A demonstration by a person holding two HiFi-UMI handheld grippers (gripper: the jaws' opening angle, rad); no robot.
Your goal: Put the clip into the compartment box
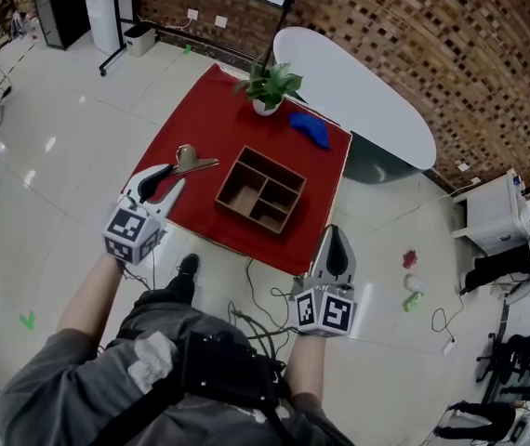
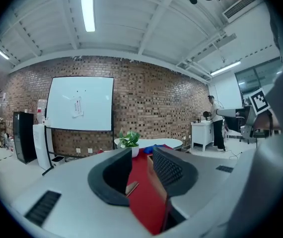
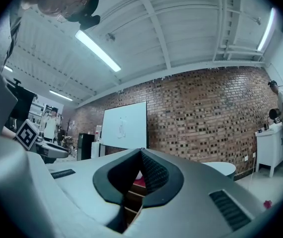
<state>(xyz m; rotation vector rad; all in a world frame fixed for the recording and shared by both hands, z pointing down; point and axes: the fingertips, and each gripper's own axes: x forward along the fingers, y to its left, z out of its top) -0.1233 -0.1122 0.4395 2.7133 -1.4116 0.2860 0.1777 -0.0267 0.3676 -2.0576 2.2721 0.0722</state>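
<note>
A brass-coloured clip lies near the left edge of the red-covered table. In the left gripper view the clip shows low between the jaws, some way ahead of them. To its right stands the wooden compartment box, open-topped with several cells; none holds the clip. My left gripper is open, its tips just short of the clip, nothing between the fingers. My right gripper hovers off the table's near edge, shut and empty, and points toward the box.
A potted plant and a blue object sit at the table's far end. A white oval table stands behind. Cables trail on the floor near my legs; small coloured items and a white cabinet are to the right.
</note>
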